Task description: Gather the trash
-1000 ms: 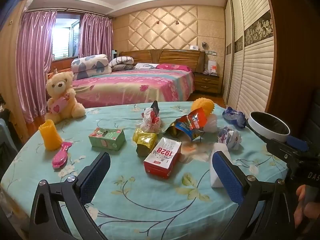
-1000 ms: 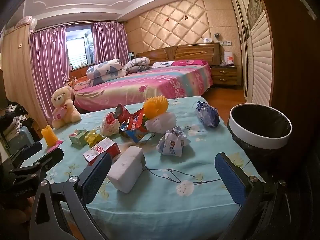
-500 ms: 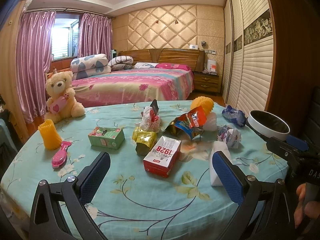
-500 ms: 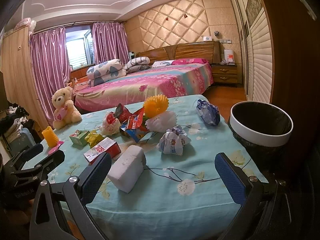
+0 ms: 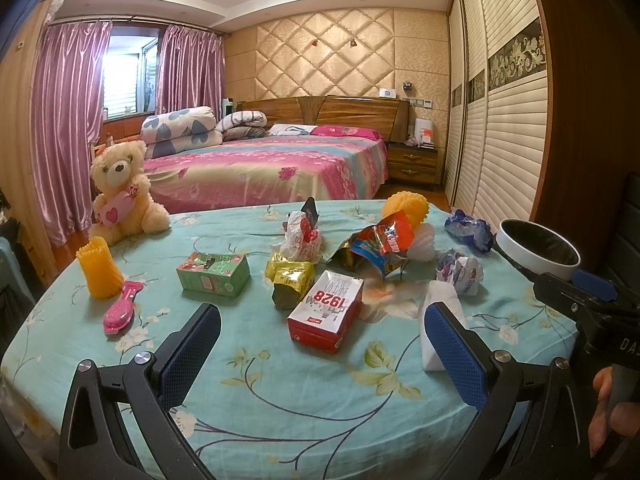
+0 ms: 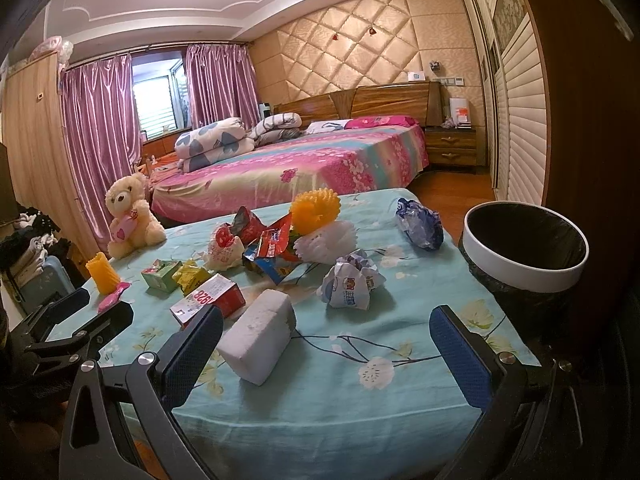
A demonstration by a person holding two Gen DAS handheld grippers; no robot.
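Littered floral-clothed table point(image 5: 280, 392)

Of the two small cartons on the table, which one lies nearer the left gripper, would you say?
The red carton marked 1928: it lies just ahead of the open left gripper, whereas the green carton sits farther back, toward the yellow cup.

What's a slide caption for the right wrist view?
Open right gripper hovers near a white foam block on a floral table strewn with wrappers, beside a lined trash bin.

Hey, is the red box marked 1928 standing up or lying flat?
Lying flat. The red box rests on its broad side on the table, its white 1928 face turned upward.
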